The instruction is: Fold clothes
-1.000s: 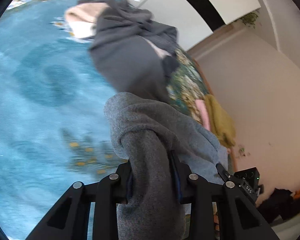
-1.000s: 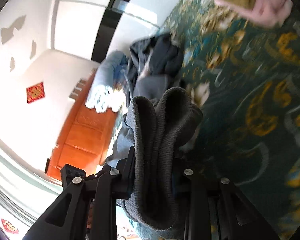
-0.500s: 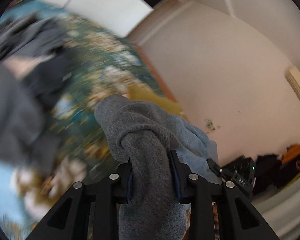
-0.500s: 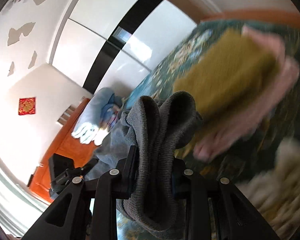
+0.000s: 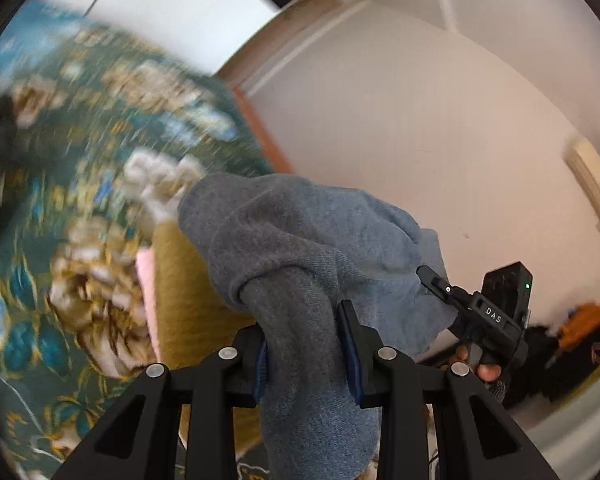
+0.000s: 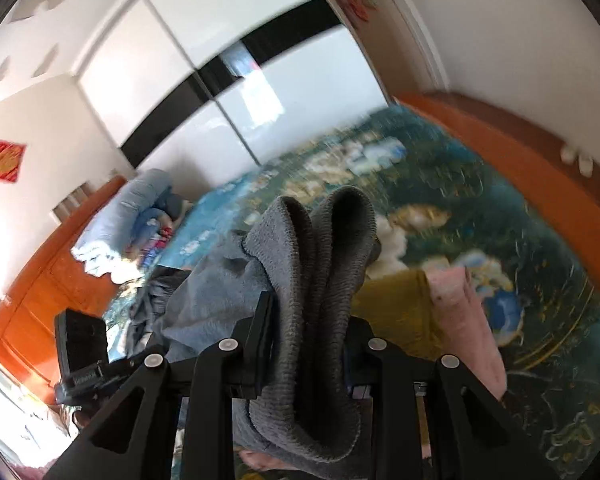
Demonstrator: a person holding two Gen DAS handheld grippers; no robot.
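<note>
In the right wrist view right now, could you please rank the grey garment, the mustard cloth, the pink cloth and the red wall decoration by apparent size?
1. Grey garment, largest, though nearness to the camera inflates it.
2-3. Mustard cloth and pink cloth look alike; the garment partly hides the mustard cloth, so no ranking.
4. Red wall decoration, smallest, but far away.

Swung away from the light blue blanket and the heap of dark clothes, now facing the green floral bedspread [image 5: 80, 184] and the pale wall [image 5: 420, 140]. Closer to the folded mustard garment [image 5: 184, 292] and pink garment [image 6: 460, 312], which now lie just below the grey sweater [image 5: 300, 248] instead of far off. White wardrobe [image 6: 228, 80] now filling the right view.
</note>
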